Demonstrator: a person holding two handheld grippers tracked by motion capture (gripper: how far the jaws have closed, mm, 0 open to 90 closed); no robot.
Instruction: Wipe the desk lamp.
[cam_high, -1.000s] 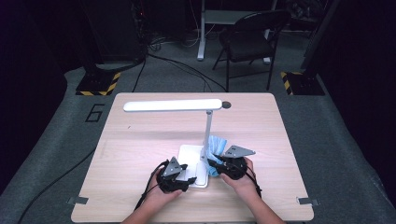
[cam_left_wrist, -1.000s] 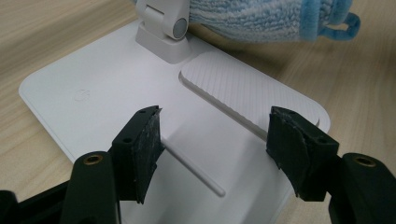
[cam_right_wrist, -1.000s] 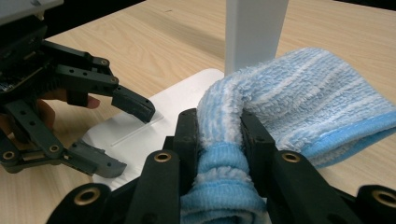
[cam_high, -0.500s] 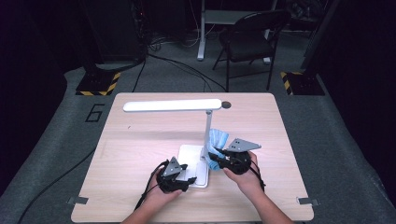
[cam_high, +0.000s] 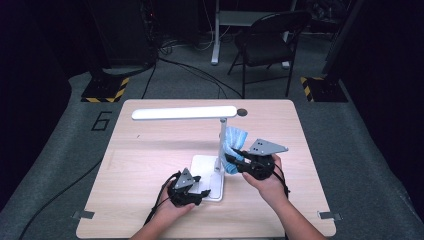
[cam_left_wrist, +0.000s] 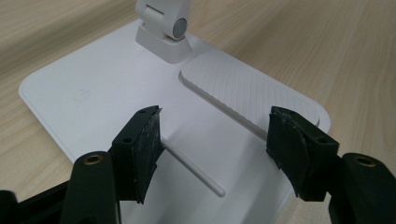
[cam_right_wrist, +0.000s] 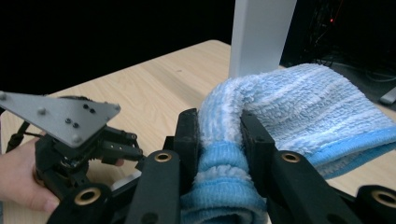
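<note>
Blue cloth (cam_high: 233, 146) pinched in the shut right gripper (cam_high: 235, 162), pressed against the upright post of the white desk lamp (cam_high: 220, 140), partway up from its base. Left of the post, left gripper (cam_high: 199, 191) parked at the lamp base (cam_left_wrist: 93, 93), jaws spread wide over the white plate, clamping nothing. Wiping of the post apparently under way; next, likely a continued stroke along the post toward the lamp head, cloth kept tight to it, base held steady against tipping.
</note>
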